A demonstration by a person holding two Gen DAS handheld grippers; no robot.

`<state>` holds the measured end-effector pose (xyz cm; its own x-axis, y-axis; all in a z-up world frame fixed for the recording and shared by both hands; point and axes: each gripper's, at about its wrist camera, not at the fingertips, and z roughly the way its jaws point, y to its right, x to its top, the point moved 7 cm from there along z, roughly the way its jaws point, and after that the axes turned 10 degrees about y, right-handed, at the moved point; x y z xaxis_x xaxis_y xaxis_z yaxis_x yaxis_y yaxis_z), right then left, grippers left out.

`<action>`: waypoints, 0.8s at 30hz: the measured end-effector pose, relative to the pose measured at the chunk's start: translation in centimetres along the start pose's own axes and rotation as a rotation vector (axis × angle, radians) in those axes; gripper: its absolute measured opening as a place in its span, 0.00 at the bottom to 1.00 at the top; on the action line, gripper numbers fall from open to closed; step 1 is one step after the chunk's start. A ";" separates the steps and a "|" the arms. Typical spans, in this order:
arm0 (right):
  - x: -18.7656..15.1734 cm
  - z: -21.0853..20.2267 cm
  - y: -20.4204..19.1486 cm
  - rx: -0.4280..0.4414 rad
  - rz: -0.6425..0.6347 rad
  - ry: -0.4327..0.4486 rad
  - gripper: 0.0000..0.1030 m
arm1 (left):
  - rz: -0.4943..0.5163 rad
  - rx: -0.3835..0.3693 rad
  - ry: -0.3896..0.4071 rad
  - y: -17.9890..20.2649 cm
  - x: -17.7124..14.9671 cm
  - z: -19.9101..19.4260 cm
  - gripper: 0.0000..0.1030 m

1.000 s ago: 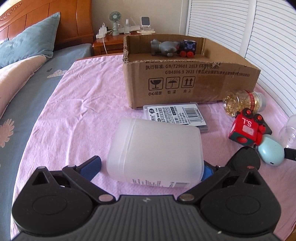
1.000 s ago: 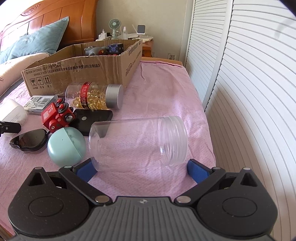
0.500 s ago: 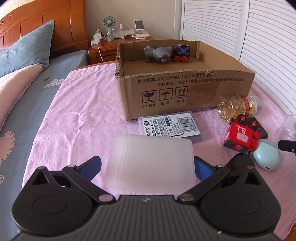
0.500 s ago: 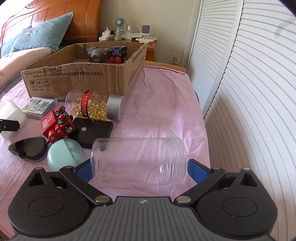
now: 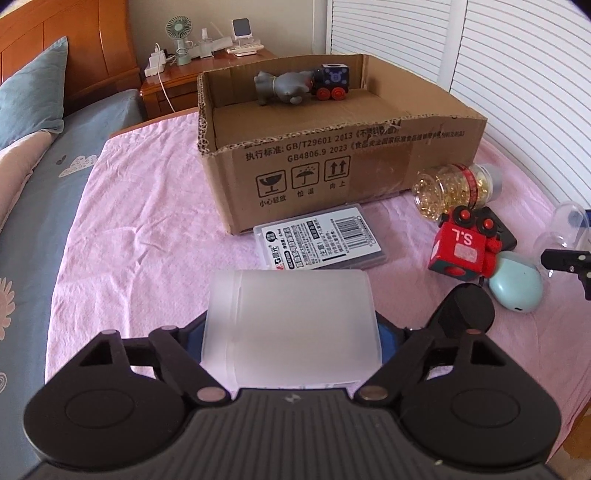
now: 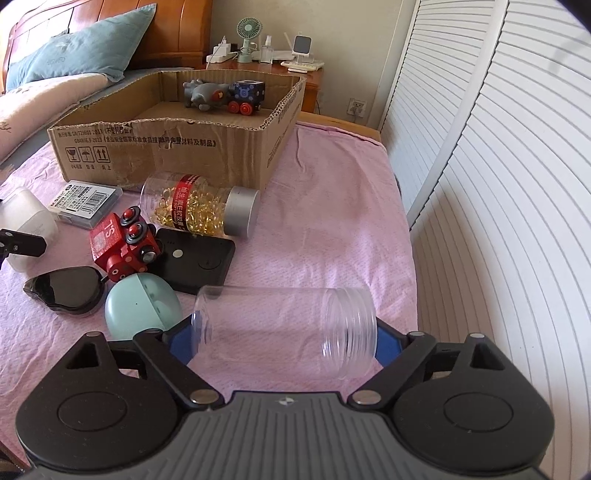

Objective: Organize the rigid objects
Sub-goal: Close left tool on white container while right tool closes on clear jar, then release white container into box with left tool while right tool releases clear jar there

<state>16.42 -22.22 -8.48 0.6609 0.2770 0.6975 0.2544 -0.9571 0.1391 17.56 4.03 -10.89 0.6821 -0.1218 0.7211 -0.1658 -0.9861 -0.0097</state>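
Showing: two handheld grippers over a bed with a pink blanket (image 6: 332, 206), each one clamped on a container lying sideways

Left gripper (image 5: 291, 334): fingers closed against both ends of a frosted white container (image 5: 291, 321); blue pads only just visible at each side of it; the container fills the gap between the fingers, near the front of the view

Right gripper (image 6: 284, 332): fingers closed on a clear plastic jar (image 6: 284, 325), one blue pad at its base, the other at its threaded open mouth; the jar is see-through and nothing shows inside

Cardboard box (image 5: 332, 162): open-topped, standing further back on the blanket; printed handling symbols on its near wall; a grey toy animal (image 5: 284, 86) and a dark blue toy wagon (image 5: 332, 83) with red wheels sit together at its far wall

Just in front of the box: a flat labelled case (image 5: 321, 240) with a barcode; a capsule bottle (image 6: 199, 206) on its side, full of golden pills, grey cap, red band

Beside these: a red toy train (image 6: 122, 243) resting partly on a flat black device (image 6: 199, 266); a mint green egg-shaped object (image 6: 142, 310) touching the train's front; a glossy black heart-shaped object (image 6: 62, 290) close to the egg

Background: blue pillow (image 6: 77, 55), wooden headboard, nightstand with a small green fan (image 6: 248, 35); white louvred doors (image 6: 498, 184) to the right
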 end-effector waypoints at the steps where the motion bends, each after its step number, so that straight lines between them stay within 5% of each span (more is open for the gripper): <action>1: 0.1 -0.2 0.0 0.002 -0.006 0.003 0.91 | 0.000 -0.006 0.001 0.0 0.1 -0.2 0.80; 14: 4.0 -2.9 0.1 0.033 -0.080 0.055 0.91 | 0.051 -0.055 0.027 -0.5 2.3 -3.5 0.80; 24: 9.5 -3.6 -0.9 0.122 -0.092 0.149 0.91 | 0.081 -0.101 0.137 -0.8 9.9 -4.9 0.80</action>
<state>19.89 -18.98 0.57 0.5219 0.3383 0.7830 0.3981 -0.9085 0.1271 20.91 4.20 -0.35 0.5610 -0.1771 0.8087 -0.2916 -0.9565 -0.0072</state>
